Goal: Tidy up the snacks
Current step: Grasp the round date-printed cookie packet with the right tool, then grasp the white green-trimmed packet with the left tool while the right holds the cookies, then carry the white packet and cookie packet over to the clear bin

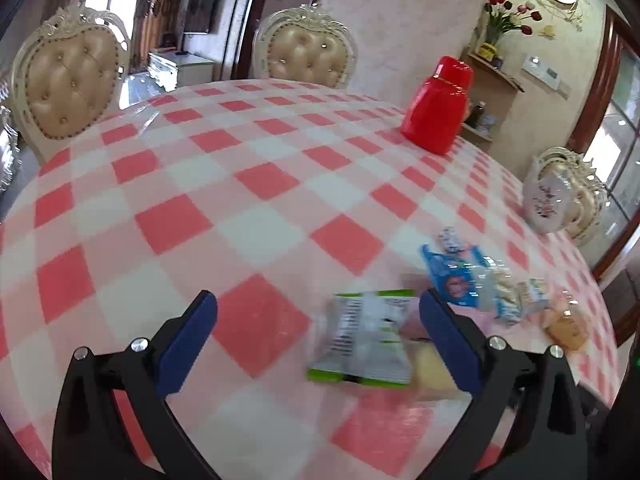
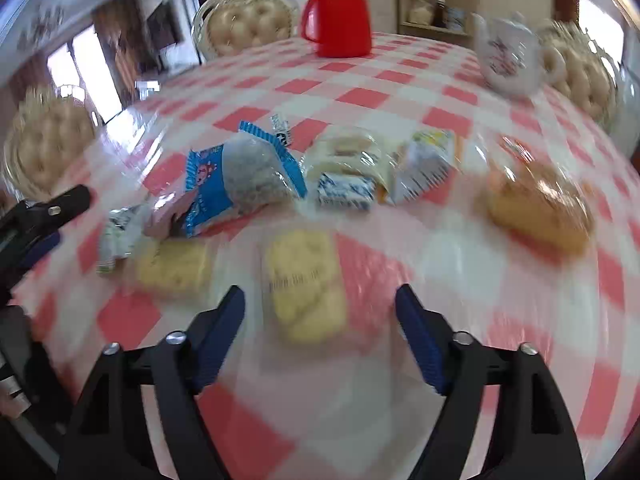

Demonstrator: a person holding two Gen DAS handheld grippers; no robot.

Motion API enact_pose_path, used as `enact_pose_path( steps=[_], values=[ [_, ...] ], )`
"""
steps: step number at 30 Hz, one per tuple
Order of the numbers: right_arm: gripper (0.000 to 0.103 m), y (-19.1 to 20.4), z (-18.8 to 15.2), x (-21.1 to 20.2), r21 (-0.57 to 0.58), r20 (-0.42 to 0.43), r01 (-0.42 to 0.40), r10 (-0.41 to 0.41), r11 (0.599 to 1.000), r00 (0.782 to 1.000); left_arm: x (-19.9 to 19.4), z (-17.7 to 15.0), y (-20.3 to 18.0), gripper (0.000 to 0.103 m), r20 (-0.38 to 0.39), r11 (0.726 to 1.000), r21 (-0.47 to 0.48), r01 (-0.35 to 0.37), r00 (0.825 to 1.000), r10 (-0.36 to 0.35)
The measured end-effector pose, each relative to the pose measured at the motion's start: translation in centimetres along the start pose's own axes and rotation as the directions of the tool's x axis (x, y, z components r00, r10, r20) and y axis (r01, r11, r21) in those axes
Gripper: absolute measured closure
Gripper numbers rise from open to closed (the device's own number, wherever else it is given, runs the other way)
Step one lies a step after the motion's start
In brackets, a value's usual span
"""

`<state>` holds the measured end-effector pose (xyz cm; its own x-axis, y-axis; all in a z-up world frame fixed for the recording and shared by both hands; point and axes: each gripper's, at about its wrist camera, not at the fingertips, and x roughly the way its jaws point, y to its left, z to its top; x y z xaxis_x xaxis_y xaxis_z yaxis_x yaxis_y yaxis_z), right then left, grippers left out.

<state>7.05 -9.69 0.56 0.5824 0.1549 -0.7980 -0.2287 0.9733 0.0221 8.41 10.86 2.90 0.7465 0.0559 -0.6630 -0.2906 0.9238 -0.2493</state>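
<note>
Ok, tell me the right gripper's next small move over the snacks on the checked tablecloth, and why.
Probably lower the right gripper straight down and close on the clear-wrapped pale yellow biscuit pack. The jaws stand open with that pack lying flat between the blue pads, neither touching it. It lies apart from the other snacks on the red-and-white checked tablecloth, so nothing else should get caught.

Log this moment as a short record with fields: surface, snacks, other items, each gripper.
surface: table with red and white checked cloth
snacks: blue packet, bread roll in clear wrap, yellow biscuit pack, green-edged packet, several more, blurred
other items: red flask, white teapot
left gripper: open, green-edged packet lies loose between its fingers
right gripper: open, yellow biscuit pack between its fingers, pads not touching it
</note>
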Motion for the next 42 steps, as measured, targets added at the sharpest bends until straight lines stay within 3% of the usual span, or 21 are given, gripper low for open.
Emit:
enact_pose_path(
  steps=[3, 4, 6, 10, 13, 15, 18, 19, 20, 25, 30, 42],
  values=[
    [0.058, 0.3, -0.1, -0.3, -0.031, 0.009, -0.008, 0.009, 0.999, 1.0, 1.1, 0.2, 0.7, 0.002, -0.063, 1.0, -0.029, 0.008, 0.998, -0.01],
    [0.068, 0.3, -0.3, -0.7, -0.046, 0.013, -0.002, 0.002, 0.999, 1.0, 1.2, 0.1, 0.6, 0.002, -0.072, 1.0, -0.021, 0.012, 0.997, -0.014],
    [0.068, -0.1, -1.0, -1.4, -0.055, 0.019, 0.031, -0.03, 0.998, 0.999, 1.0, -0.1, -0.1, 0.002, -0.081, 0.999, 0.02, 0.029, 0.996, -0.027],
    [0.068, -1.7, -1.9, -2.4, 0.024, 0.018, -0.015, 0.014, 1.0, 1.0, 1.3, -0.4, -2.4, 0.002, -0.058, 0.987, 0.154, -0.044, 0.997, 0.054],
    [0.068, -1.8, -2.1, -2.7, 0.039, 0.024, -0.026, 0.025, 0.999, 0.999, 3.5, -0.1, -3.0, 0.004, -0.118, 0.977, 0.201, -0.077, 0.988, 0.102],
    [0.068, -1.7, -2.4, -3.0, 0.047, 0.026, -0.038, 0.037, 0.998, 0.999, 4.7, 0.0, -2.8, 0.019, -0.178, 0.979, 0.198, -0.047, 0.981, 0.083],
    [0.068, -1.4, -2.7, -3.3, 0.044, 0.031, -0.039, 0.037, 0.998, 0.999, 5.2, -0.2, -3.7, 0.032, -0.168, 0.951, 0.298, -0.085, 0.976, 0.139],
    [0.068, -1.3, -2.7, -3.3, 0.04, 0.034, -0.035, 0.033, 0.999, 0.999, 5.0, -0.3, -3.7, 0.052, -0.157, 0.95, 0.302, -0.076, 0.979, 0.129],
    [0.068, -1.2, -2.8, -3.4, 0.038, 0.037, -0.03, 0.029, 0.999, 0.999, 4.8, -0.3, -3.7, 0.059, -0.15, 0.949, 0.308, -0.068, 0.982, 0.119],
    [0.068, -1.7, -2.8, -3.9, 0.069, 0.064, -0.02, 0.016, 0.997, 0.998, 3.7, -0.3, -2.3, 0.064, -0.152, 0.969, 0.246, 0.028, 0.988, 0.01],
    [0.068, -2.7, -3.0, -4.7, 0.125, 0.092, -0.039, 0.027, 0.991, 0.995, 2.5, -0.2, -2.0, 0.064, -0.093, 0.974, 0.225, 0.012, 0.996, 0.01],
    [0.068, -1.2, -4.5, -6.1, 0.136, 0.11, -0.084, 0.069, 0.987, 0.992, 0.3, -1.9, -2.0, 0.064, -0.079, 0.988, 0.15, 0.044, 0.996, -0.033]
  ],
)
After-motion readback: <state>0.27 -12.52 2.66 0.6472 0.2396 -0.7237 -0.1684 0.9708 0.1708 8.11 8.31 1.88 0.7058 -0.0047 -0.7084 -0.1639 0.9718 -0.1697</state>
